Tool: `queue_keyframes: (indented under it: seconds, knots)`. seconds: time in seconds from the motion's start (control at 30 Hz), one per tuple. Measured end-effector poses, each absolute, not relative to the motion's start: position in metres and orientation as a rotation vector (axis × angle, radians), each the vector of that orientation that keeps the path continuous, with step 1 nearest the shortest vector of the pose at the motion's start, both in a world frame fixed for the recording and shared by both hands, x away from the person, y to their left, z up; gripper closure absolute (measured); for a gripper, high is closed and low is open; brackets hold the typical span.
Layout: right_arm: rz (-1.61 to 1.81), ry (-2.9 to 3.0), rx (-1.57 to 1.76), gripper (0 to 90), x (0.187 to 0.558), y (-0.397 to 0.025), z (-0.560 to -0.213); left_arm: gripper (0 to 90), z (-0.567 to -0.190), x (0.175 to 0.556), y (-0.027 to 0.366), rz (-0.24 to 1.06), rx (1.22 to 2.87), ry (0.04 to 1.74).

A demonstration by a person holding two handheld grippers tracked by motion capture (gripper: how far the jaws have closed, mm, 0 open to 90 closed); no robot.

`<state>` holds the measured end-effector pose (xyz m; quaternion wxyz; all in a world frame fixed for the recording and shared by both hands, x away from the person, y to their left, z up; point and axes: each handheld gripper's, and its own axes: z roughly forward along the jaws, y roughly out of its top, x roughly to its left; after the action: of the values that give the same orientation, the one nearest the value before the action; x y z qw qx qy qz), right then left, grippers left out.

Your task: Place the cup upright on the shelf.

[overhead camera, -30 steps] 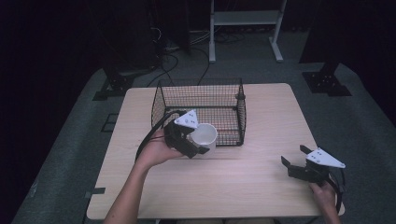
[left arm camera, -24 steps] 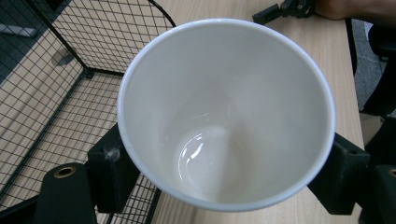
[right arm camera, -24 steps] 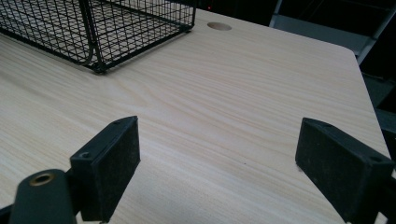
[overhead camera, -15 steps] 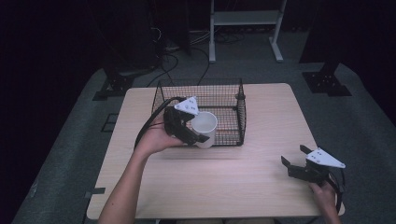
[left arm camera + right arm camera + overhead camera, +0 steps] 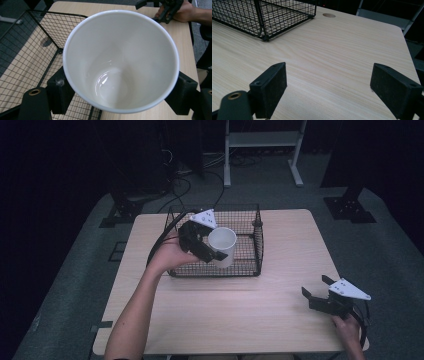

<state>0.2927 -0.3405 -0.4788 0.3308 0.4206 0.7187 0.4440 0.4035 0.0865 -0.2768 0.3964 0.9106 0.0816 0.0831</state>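
High view: white cup (image 5: 222,246) clamped in left gripper (image 5: 206,245), tilted above wire basket (image 5: 255,240), near its front wall.
Left gripper view: fingers (image 5: 58,93) squeezing cup sides.
Right gripper view: fingers (image 5: 270,87) spread wide, idle over surface (image 5: 337,50), well apart.

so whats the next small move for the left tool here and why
Probably lower the white cup into the wire basket before opening. The left tool is clamped on the cup's sides and holds it above the basket floor, over the front part.
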Motion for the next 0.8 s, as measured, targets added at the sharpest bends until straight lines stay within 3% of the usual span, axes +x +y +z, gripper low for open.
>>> queue_keyframes:
  seconds: [0.8]
  knots:
    - [1.157,1.882,1.096,13.1,0.293,-0.34,-0.479,21.5,-0.28,0.457,0.098,0.256,2.309,0.352]
